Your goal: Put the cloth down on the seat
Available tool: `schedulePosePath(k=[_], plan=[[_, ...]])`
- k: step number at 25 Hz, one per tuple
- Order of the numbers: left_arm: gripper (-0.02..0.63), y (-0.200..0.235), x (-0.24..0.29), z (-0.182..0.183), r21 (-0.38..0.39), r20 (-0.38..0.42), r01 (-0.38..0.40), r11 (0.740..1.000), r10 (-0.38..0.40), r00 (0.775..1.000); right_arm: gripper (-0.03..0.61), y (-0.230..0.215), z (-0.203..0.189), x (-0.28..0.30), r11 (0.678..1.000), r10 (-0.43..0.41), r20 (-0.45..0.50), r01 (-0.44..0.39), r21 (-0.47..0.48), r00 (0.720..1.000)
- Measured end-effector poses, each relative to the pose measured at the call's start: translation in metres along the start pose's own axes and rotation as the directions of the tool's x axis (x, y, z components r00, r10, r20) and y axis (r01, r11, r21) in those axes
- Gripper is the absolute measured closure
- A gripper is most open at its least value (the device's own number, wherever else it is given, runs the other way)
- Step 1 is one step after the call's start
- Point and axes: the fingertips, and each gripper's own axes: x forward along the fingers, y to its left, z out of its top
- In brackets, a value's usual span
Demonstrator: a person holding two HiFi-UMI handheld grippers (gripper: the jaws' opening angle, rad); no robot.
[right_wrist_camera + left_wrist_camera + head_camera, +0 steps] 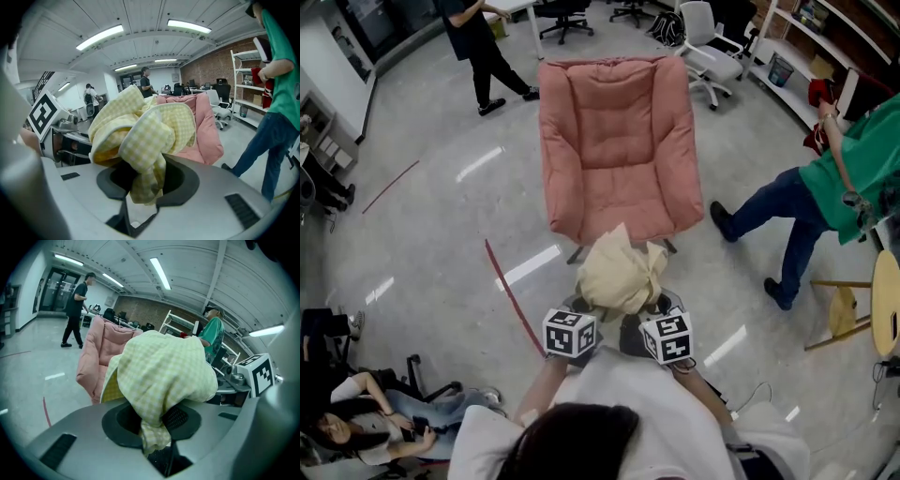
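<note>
Held in the air, a bunched yellow checked cloth (623, 272) hangs at 6 o'clock of a pink padded chair (614, 112), just short of its seat (623, 202). The left tool (157, 430) has its jaws clamped on one fold of the cloth. The right tool (140, 187) is clamped on another. A person in green (853, 178) stands at 3 o'clock, and a person in black (483, 47) at 11 o'clock.
</note>
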Motion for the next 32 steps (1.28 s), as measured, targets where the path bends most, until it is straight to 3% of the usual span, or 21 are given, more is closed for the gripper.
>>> schedulePosePath(k=[16,22,32], plan=[[0.503,-0.003,0.114,0.093,-0.07,0.031,-0.06,0.996,0.063,0.998,0.443,-0.126,0.066,0.058,0.995,0.081,-0.029,-0.083,-0.062,0.996],[0.503,-0.005,0.149,0.112,-0.097,0.042,-0.098,0.99,0.103,0.994,0.443,-0.164,0.077,0.076,0.989,0.119,-0.041,-0.122,-0.087,0.992],[0.503,0.001,0.177,0.123,-0.134,0.036,-0.113,0.985,0.118,0.992,0.443,-0.189,0.083,0.094,0.986,0.137,-0.06,-0.142,-0.088,0.989]])
